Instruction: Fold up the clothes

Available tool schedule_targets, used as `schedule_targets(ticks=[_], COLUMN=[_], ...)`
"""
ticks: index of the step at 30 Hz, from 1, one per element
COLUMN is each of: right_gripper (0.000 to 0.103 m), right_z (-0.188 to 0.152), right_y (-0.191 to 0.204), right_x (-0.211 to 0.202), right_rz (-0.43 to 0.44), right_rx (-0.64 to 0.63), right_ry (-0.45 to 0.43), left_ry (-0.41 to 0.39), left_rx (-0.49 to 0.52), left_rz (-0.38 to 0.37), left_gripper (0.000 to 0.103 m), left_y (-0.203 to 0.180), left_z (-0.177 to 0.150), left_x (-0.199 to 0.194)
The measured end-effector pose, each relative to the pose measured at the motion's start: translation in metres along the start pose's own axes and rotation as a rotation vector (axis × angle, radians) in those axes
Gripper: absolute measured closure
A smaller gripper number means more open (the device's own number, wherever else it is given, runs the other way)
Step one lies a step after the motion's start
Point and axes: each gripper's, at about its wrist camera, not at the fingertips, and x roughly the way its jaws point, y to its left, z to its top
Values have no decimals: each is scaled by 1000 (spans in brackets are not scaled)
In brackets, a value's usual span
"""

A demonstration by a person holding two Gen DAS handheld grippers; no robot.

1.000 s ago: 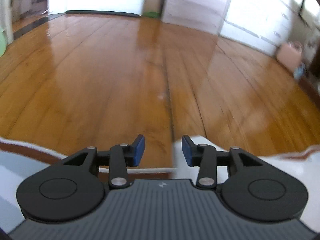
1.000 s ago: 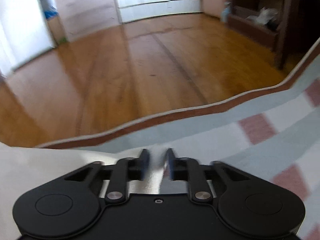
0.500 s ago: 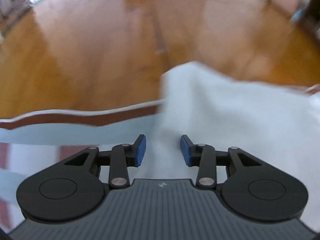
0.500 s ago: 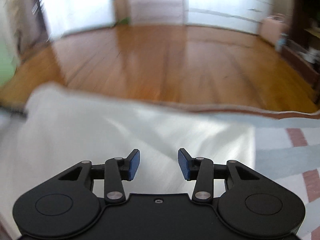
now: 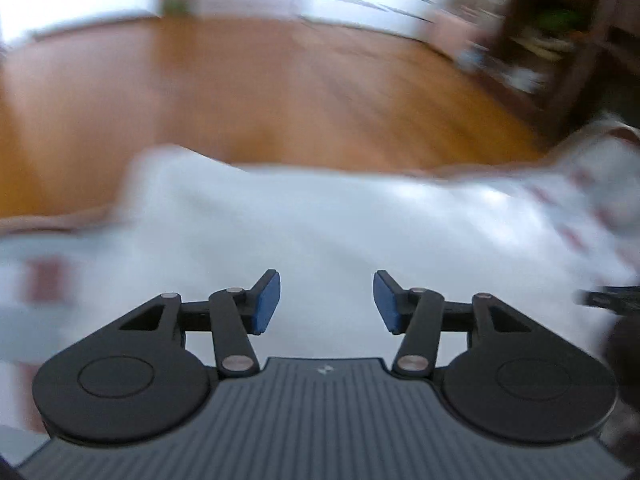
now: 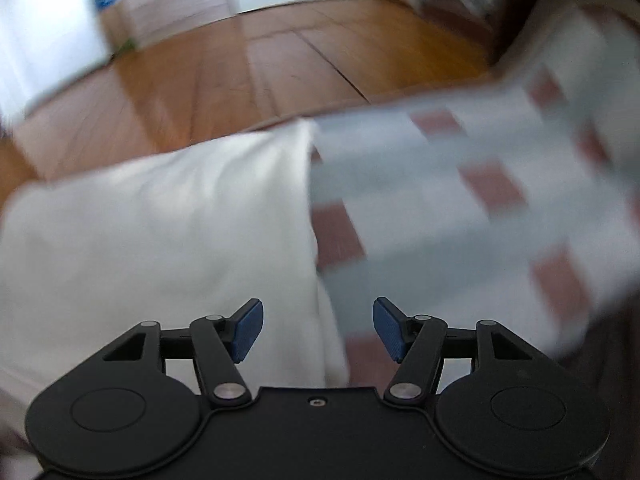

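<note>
Both grippers' jaws opening, nothing pinched. Left gripper [image 5: 327, 302] over white garment [image 5: 320, 232]. Right gripper [image 6: 318, 330] above garment's right edge; checked cover [image 6: 460, 200] at 2 o'clock, wood floor [image 6: 280, 72] at 12.

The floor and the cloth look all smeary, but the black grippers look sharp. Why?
Left wrist view: the wooden floor and white garment are streaked with motion blur, while the left gripper stays crisp. Right wrist view: the checked cover smears likewise, and the right gripper stays sharp.
</note>
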Motion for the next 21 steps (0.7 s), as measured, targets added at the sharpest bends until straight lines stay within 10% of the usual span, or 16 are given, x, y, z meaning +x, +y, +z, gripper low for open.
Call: schedule_targets(ticks=[7,21], right_gripper=[37,34], right_z=[-47,-48], right_y=[-51,-45], right_x=[-8,36], right_rz=[207,484], right_rx=[347,416], right_ry=[30,-42], left_ry=[217,329], left_rx=[-24,-45], left_rz=[-235,-177], left_gripper=[55,54], left_y=[-35,-26], left_z=[-33,-69], left_x=[39,42])
